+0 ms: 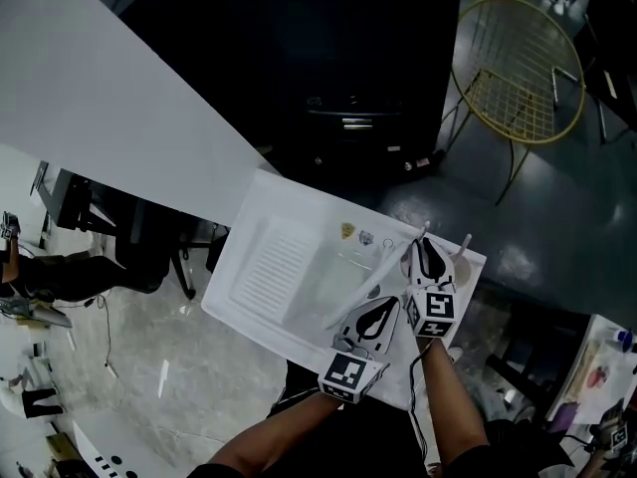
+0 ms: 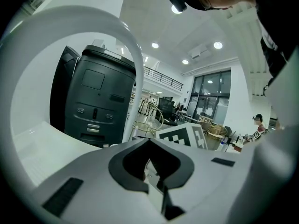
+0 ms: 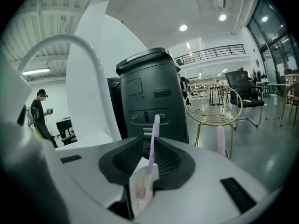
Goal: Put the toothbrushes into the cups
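On the white surface (image 1: 274,195), the ribbed drainboard (image 1: 267,265) lay toward the left edge and the basin (image 1: 333,277) sat mid-way, with the faucet (image 2: 133,55) arching over it. Near the near-right corner, the left claw (image 2: 150,164) was clenched to a narrow slit on a pale thing (image 2: 154,183) that I could not identify. It may have been a cup wall, but no cup showed clearly in any view. Just to its right, nearer the right edge, the right claw (image 3: 150,160) was clamped on a purple toothbrush (image 3: 153,136), which stood roughly upright with its handle rising past the pads. A second, pink brush (image 3: 219,140) stood upright beyond it toward the right corner, probably already in a cup. The step in hand looked like seating the purple brush. To do that well, the brush should be kept vertical and its lower end centred over the cup mouth. It should then go straight down and be released only once the end is well inside. A light cup could tip, so the left claw might steady it, and the descent should stay clear of the pink brush.
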A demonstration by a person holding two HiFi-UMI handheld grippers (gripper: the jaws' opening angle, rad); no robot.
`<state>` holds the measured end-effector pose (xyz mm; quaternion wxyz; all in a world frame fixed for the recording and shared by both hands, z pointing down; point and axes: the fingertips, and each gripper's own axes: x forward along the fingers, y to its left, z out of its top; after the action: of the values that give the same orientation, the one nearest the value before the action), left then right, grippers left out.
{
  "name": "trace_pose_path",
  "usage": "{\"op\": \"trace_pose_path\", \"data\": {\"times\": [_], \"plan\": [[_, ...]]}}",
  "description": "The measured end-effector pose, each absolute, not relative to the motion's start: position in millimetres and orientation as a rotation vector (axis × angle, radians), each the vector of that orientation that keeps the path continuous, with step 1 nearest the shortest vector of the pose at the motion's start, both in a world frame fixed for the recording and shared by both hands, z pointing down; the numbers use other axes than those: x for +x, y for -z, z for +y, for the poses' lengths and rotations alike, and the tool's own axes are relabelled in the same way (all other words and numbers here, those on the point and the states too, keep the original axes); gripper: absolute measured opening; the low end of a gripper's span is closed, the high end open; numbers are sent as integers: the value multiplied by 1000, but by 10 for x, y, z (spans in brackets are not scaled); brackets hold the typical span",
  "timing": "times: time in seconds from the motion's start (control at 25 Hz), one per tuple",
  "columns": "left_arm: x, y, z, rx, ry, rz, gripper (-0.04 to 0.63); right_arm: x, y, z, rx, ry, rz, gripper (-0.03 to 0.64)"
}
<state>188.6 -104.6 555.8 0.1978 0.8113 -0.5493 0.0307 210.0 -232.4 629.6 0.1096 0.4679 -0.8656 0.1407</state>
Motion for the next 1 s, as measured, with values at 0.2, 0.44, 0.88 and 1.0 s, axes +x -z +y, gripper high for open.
{"op": "trace_pose_path", "data": {"times": [0.2, 0.44, 0.88, 1.0], "plan": [[1845, -5538, -1013, 2276, -90, -1539, 14, 2163, -6286, -2306, 1403, -429, -2528, 75], [1750, -5421, -939, 2266, -54, -1576, 14, 2183, -6169, -2143, 1402, -443, -2542, 75], [1627, -5034, -501, 2355, -13, -1483, 14, 2073, -5501, -1434, 1437, -420, -2545, 70], [1475, -4902, -320, 2383, -5, -1451, 14, 1995, -5254, -1134, 1495, -421, -2541, 57]]}}
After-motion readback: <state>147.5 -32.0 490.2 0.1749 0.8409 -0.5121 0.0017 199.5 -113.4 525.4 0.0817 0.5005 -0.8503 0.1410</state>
